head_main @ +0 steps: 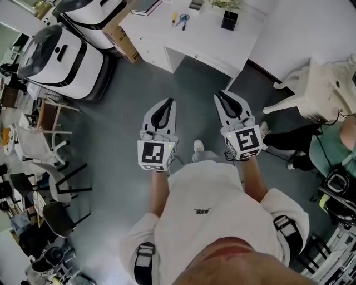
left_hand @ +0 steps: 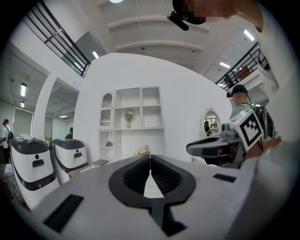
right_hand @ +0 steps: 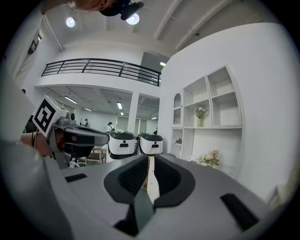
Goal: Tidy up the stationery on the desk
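Note:
The white desk (head_main: 211, 40) stands ahead, at the top of the head view. On it lie blue-handled scissors (head_main: 183, 21) beside a yellow pen (head_main: 174, 18), with a dark notebook (head_main: 146, 5) at its left end. A black pot with a plant (head_main: 229, 19) stands at the desk's right. My left gripper (head_main: 171, 102) (left_hand: 150, 157) and right gripper (head_main: 219, 94) (right_hand: 151, 157) are held side by side over the grey floor, short of the desk. Both are shut with nothing between the jaws. Each gripper view shows the other gripper alongside.
Two white robot units (head_main: 61, 53) and a cardboard box (head_main: 122, 42) stand left of the desk. A white chair (head_main: 311, 83) and a seated person (head_main: 334, 150) are on the right. Dark chairs (head_main: 55, 183) crowd the left edge. White wall shelves (left_hand: 133, 112) rise behind the desk.

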### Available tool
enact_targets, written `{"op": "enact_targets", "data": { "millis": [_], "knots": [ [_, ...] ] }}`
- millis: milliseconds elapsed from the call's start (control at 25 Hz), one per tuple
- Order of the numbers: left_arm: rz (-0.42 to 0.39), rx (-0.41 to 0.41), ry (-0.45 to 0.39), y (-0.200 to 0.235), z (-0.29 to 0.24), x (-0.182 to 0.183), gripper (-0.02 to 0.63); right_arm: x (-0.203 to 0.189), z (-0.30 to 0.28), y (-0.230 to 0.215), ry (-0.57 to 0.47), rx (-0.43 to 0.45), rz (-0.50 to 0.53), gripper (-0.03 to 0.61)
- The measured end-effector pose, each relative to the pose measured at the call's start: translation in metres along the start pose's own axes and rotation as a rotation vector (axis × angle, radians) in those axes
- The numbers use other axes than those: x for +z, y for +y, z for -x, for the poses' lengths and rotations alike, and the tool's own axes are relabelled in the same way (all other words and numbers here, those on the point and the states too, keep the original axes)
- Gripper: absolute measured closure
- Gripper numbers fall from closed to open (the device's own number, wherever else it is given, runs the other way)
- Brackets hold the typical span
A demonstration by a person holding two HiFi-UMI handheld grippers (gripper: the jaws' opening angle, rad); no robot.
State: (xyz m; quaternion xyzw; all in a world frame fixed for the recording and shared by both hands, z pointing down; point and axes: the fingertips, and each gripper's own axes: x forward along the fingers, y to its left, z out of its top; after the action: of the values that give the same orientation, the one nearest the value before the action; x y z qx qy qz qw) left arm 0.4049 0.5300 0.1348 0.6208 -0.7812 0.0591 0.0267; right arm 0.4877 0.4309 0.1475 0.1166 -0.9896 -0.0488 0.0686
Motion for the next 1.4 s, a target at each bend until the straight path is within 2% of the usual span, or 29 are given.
{"op": "enact_targets", "data": {
  "millis": [360, 720, 1080, 1400],
  "knots": [
    [0.005, 0.036, -0.011, 0.028, -0.057, 0.003, 0.614, -0.001, -0.054, -0.034, -0.004, 0.031, -0.009, 0.557],
    [-0.005, 0.035, -0.015, 0.066, -0.101, 0.005, 0.614, 0.005, -0.104, -0.057, -0.009, 0.009, -0.011, 0.557],
    [-0.02, 0.022, -0.009, 0.129, -0.167, 0.005, 0.614, 0.007, -0.19, -0.085, -0.007, -0.009, -0.024, 0.557],
    [0.003, -0.037, 0.001, 0.203, -0.244, 0.002, 0.614, 0.005, -0.289, -0.114, 0.042, -0.039, -0.053, 0.557]
  ]
}}
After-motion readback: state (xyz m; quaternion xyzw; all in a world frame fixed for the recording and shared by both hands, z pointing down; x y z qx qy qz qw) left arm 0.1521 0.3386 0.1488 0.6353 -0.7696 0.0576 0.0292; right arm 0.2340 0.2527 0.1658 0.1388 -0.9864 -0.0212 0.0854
